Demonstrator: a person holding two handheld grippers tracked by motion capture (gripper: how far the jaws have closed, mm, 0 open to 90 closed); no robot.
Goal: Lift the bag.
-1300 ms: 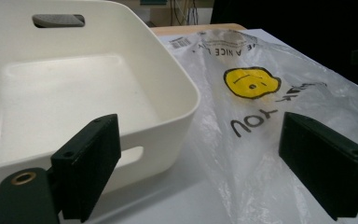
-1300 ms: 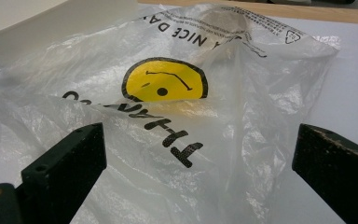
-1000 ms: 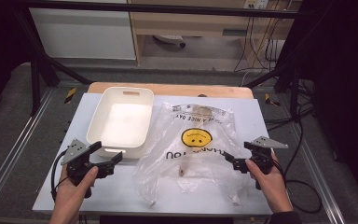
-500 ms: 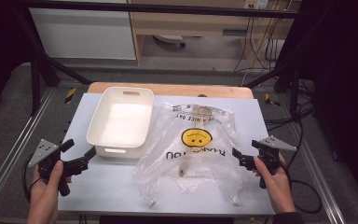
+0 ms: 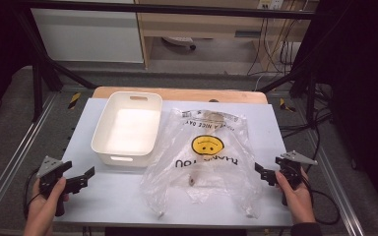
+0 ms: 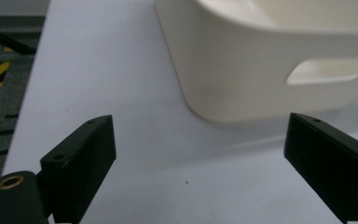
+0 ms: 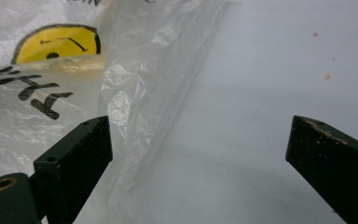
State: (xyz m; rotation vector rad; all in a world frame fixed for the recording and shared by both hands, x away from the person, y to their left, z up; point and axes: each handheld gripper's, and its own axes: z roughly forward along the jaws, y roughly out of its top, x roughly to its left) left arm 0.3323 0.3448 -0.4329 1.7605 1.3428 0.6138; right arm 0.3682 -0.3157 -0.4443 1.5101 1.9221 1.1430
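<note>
Two things lie on the table (image 5: 103,201): one clear plastic bag (image 5: 202,162) (yellow smiley print) at the middle and one white tub (image 5: 128,129) just beside it. Left gripper (image 5: 81,178) and right gripper (image 5: 262,172) both hold nothing, jaws wide apart, at opposite table edges.

A clear plastic bag (image 5: 204,157) lay flat and crumpled on the right half of the table (image 5: 275,128), reaching from near the far edge almost to the near edge. It bore a yellow smiley face (image 5: 207,144) with dark lettering below it, printed upside down as seen from the near edge. Something small and dark (image 5: 191,181) lay inside it, too small to tell. Its left side lay just beside a white rectangular tub (image 5: 128,129), open side up, on the left half.
</note>
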